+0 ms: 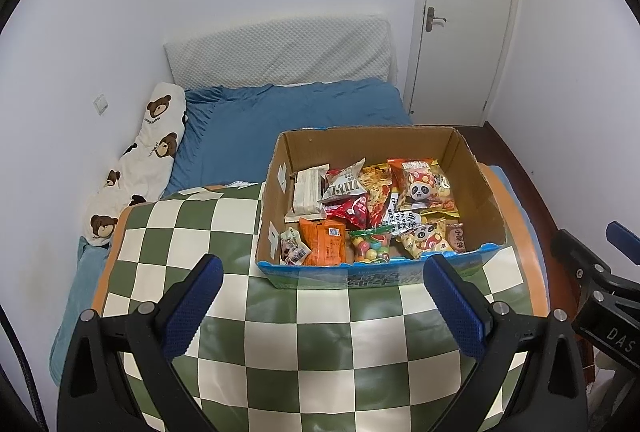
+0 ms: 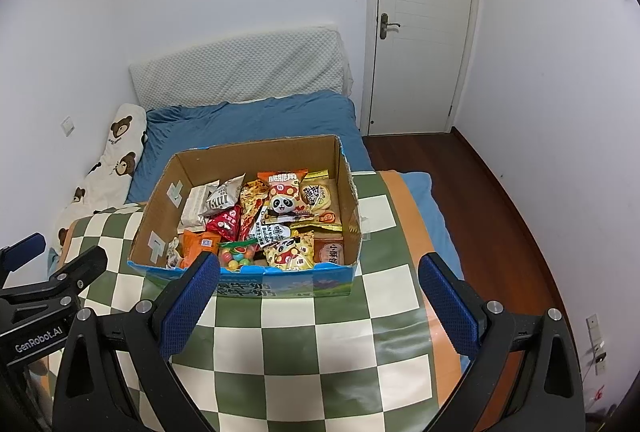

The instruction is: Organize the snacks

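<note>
An open cardboard box [image 1: 486,192] [image 2: 160,200] stands on the green-and-cream checkered table [image 1: 320,344] [image 2: 320,352]. It holds several snack packets: panda bags [image 1: 422,186] [image 2: 284,198], an orange packet [image 1: 326,242] [image 2: 196,246], a candy bag [image 1: 372,246] [image 2: 238,256], a red packet [image 1: 352,210] [image 2: 226,222] and a white packet [image 1: 308,192] [image 2: 196,204]. My left gripper [image 1: 322,274] is open and empty, just before the box's near wall. My right gripper [image 2: 320,274] is open and empty at the same wall. Each gripper shows at the other view's edge.
A bed with a blue sheet [image 1: 296,112] [image 2: 256,120] lies behind the table, with a bear-print pillow [image 1: 140,160] [image 2: 112,160] at the left wall. A white door [image 1: 464,16] [image 2: 424,24] and dark wood floor [image 2: 500,192] are at the right.
</note>
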Motion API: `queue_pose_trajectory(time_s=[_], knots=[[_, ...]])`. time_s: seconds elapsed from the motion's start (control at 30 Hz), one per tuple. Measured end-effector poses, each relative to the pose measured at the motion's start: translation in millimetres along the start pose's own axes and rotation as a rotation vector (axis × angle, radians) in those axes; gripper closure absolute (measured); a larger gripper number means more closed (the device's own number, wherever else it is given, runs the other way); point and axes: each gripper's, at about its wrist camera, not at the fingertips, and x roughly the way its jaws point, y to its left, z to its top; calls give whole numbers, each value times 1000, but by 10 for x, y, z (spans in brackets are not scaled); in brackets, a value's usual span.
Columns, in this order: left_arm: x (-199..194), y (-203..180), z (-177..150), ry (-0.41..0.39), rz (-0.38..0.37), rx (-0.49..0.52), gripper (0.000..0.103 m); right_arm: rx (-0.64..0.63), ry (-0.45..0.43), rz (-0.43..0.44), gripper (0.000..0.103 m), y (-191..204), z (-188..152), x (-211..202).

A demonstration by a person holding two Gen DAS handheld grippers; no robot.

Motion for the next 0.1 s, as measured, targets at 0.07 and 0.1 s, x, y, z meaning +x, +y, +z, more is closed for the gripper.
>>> queue_pose_trajectory(time_s=[0.07, 0.1], knots=[[-5, 1, -13, 1, -2, -1, 0, -1, -1, 0, 2, 3, 0, -4], [-8, 3, -14, 1, -4, -1, 0, 0, 0, 0, 2, 0, 1, -1]])
